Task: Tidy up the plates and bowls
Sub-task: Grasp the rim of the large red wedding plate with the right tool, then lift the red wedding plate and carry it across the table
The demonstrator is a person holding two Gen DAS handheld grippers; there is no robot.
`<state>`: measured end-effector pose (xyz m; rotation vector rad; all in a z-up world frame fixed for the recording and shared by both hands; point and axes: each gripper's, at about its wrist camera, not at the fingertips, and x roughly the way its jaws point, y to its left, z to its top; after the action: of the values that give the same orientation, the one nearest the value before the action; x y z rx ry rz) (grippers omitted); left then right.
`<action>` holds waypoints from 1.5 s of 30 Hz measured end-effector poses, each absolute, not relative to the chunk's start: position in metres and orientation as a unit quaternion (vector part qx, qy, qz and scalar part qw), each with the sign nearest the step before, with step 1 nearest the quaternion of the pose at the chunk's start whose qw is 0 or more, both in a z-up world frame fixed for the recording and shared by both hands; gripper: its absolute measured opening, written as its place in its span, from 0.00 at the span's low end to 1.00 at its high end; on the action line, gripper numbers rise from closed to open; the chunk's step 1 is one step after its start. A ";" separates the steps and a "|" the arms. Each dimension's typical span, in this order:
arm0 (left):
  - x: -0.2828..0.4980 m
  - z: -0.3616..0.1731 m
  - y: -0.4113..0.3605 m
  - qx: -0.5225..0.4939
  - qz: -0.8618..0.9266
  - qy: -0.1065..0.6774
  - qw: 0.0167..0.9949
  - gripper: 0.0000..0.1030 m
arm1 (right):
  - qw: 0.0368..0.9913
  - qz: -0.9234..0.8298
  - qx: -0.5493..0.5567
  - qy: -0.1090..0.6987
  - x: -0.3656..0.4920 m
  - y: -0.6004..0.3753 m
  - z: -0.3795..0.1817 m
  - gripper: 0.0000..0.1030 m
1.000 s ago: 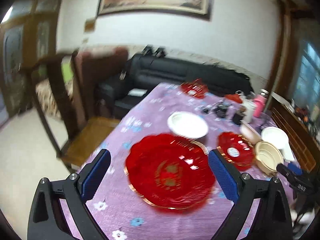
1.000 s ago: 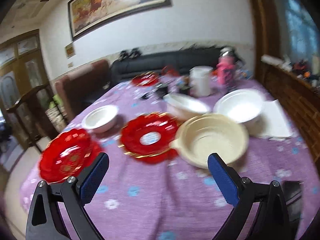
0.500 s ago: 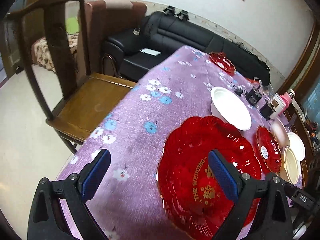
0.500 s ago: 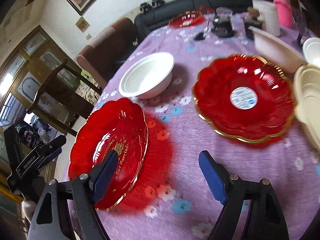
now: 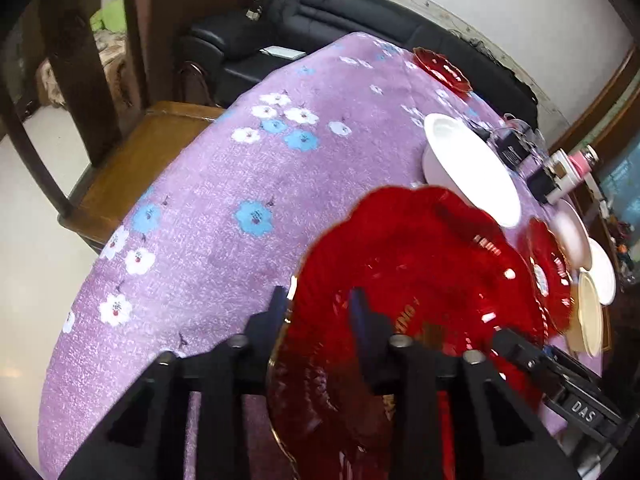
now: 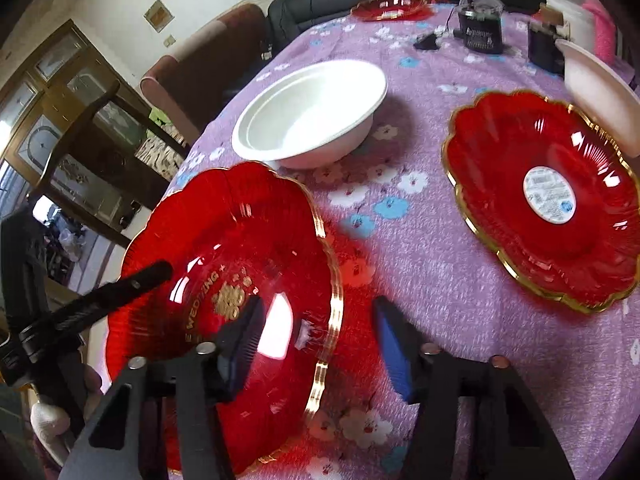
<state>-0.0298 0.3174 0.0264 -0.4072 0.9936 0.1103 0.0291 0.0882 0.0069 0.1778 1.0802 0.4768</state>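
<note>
The left gripper [image 5: 316, 308] has just closed onto the red plate's [image 5: 420, 280] left rim. The right gripper [image 6: 320, 340], jaws just closing, straddles the plate's right rim at lower centre of its frame; contact unclear.

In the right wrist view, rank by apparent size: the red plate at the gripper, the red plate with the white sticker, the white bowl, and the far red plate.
1. Red plate at the gripper and red plate with the white sticker: alike; nearness makes it unsure.
2. White bowl.
3. Far red plate, smallest, though farthest away.
</note>
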 end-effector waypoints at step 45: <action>-0.113 0.084 0.306 -0.161 0.137 0.377 0.902 0.63 | 0.877 0.222 0.052 0.423 -0.033 0.084 0.039 0.35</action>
<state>-0.1133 0.3059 0.0838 -0.3331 0.7793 0.2830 -0.0331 0.0837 0.0391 0.1082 0.8814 0.4634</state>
